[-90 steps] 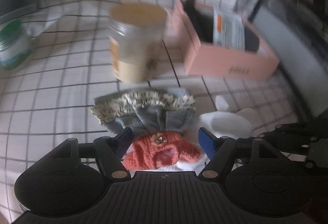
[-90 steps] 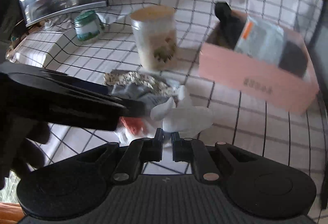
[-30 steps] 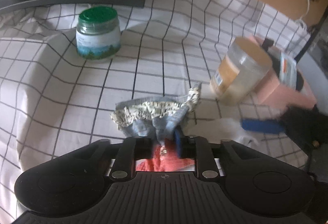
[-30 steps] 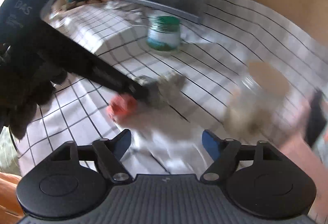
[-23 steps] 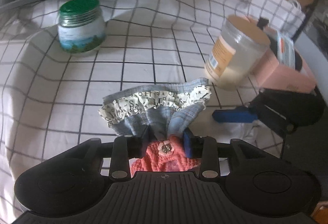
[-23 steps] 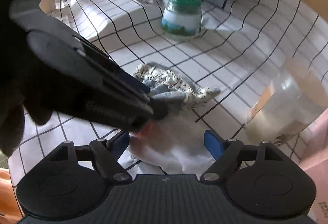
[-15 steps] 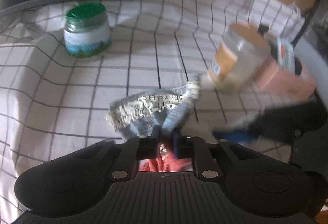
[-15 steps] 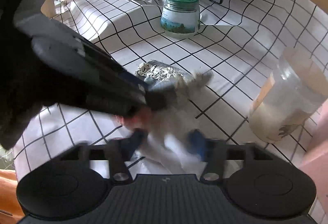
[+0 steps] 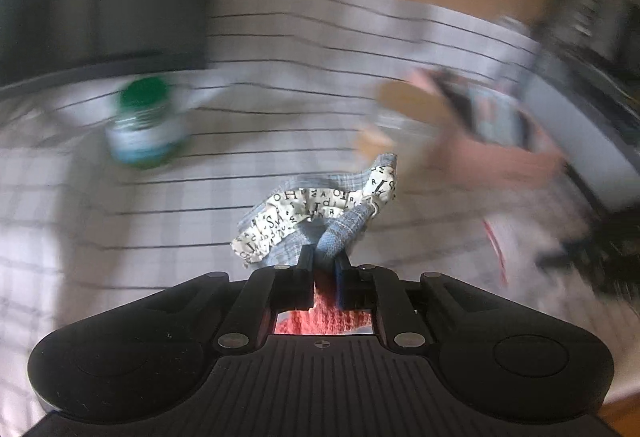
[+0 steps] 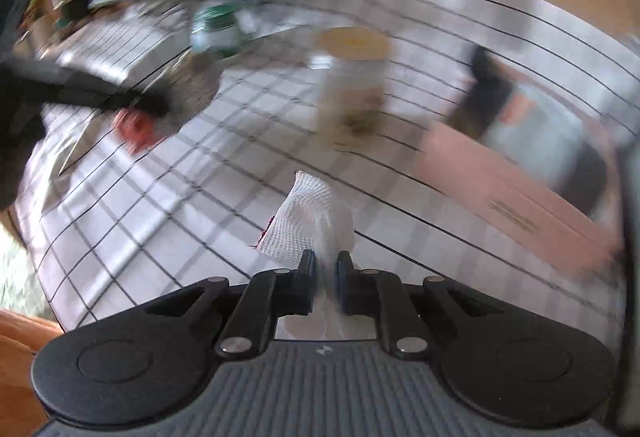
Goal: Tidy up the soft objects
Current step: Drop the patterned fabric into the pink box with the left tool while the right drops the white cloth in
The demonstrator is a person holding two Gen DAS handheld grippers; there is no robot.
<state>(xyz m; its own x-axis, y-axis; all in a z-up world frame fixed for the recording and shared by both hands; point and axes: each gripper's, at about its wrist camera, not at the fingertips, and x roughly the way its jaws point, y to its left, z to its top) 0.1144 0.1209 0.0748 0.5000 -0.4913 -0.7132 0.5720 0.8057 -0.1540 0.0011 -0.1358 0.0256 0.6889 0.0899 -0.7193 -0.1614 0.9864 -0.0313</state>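
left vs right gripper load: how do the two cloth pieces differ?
The denim cloth in the left gripper is grey-blue with a letter-printed ruffle; the white mesh cloth in the right gripper is plain. The denim one trails an orange-red knit piece. Both are pinched and lifted.

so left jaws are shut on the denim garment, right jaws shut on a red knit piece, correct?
Not quite. The right gripper is shut on a white mesh cloth, as the right wrist view shows. The left gripper is indeed shut on the denim garment.

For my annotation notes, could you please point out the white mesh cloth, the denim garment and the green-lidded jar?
white mesh cloth (image 10: 310, 221), right wrist view, its netted face.
denim garment (image 9: 340, 233), left wrist view, the pinched fold.
green-lidded jar (image 9: 145, 99), left wrist view, its lid.
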